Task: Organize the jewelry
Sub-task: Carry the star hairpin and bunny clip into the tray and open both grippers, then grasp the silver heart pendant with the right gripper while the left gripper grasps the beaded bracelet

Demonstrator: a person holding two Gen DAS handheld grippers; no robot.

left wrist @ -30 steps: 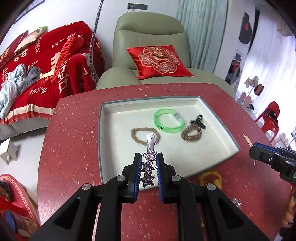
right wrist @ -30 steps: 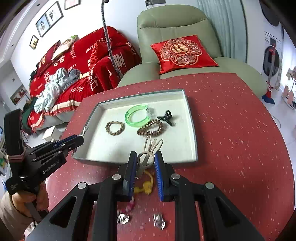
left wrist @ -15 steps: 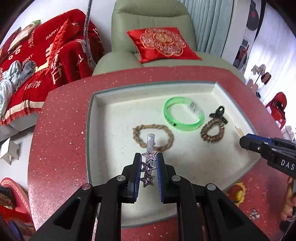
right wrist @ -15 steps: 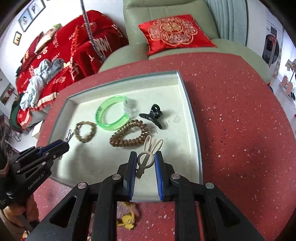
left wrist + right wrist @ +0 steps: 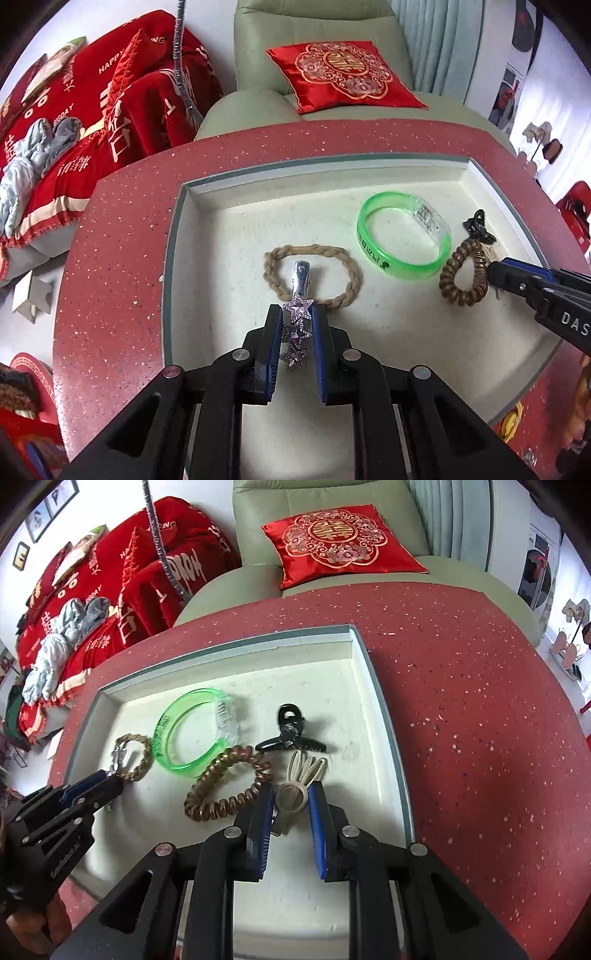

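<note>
My left gripper (image 5: 294,314) is shut on a silver hair clip with purple stars (image 5: 297,325), low over the white tray (image 5: 221,236), its tip above a braided tan hair tie (image 5: 314,254). My right gripper (image 5: 291,794) is shut on a beige rabbit-ear hair clip (image 5: 299,779), held just above the tray (image 5: 384,709) beside a brown coil hair tie (image 5: 225,786) and a black claw clip (image 5: 291,734). A green bangle (image 5: 402,240) lies in the tray's middle. The right gripper shows at the left wrist view's right edge (image 5: 495,273); the left gripper (image 5: 110,788) shows in the right wrist view.
The tray sits on a red speckled table (image 5: 480,701). A yellow item (image 5: 511,424) lies on the table by the tray's near right corner. Behind the table stand a green armchair (image 5: 314,48) with a red cushion (image 5: 343,74) and a red-covered sofa (image 5: 92,110).
Both grippers have moved forward and down from the table's near side to low over the tray, each still holding its clip. The tray's contents have not moved.
</note>
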